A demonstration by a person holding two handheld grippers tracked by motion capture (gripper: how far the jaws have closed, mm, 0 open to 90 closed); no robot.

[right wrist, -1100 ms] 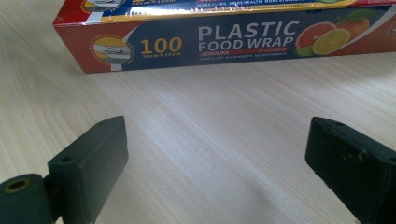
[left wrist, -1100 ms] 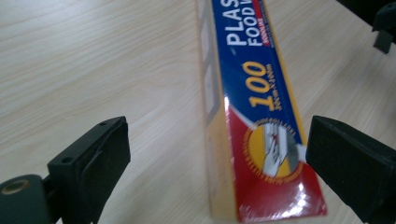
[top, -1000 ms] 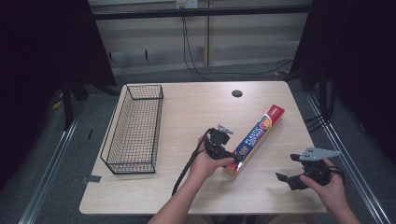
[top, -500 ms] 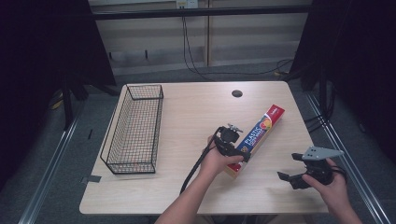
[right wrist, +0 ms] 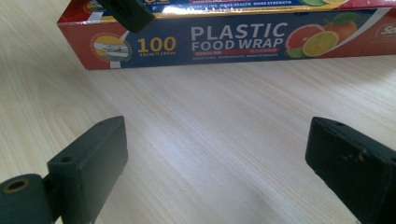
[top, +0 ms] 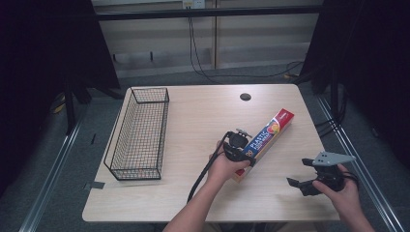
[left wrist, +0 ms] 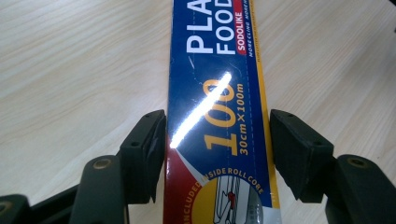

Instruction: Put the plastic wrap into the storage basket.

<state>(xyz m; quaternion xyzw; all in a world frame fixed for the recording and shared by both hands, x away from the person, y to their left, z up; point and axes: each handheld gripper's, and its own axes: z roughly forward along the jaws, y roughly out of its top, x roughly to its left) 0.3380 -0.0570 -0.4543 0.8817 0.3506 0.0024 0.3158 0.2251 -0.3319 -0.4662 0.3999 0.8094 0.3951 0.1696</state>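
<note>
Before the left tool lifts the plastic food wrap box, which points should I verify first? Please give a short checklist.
1. Left tool astride the plastic food wrap box; its jaws have just been closing, box between them: ok.
2. Pads meet both long sides: ok.
3. Grip firm enough to lift: cannot tell.
4. Grip at the box's middle: not ok; it sits near one end, so the box may tip.
5. Right tool open, apart from the box: ok.
6. Wire basket stands apart from the box: ok.

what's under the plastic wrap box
The plastic food wrap box lies flat on the bare wooden table. Nothing pokes out beneath it. The left gripper straddles its near end; anything under the box is covered.
</note>
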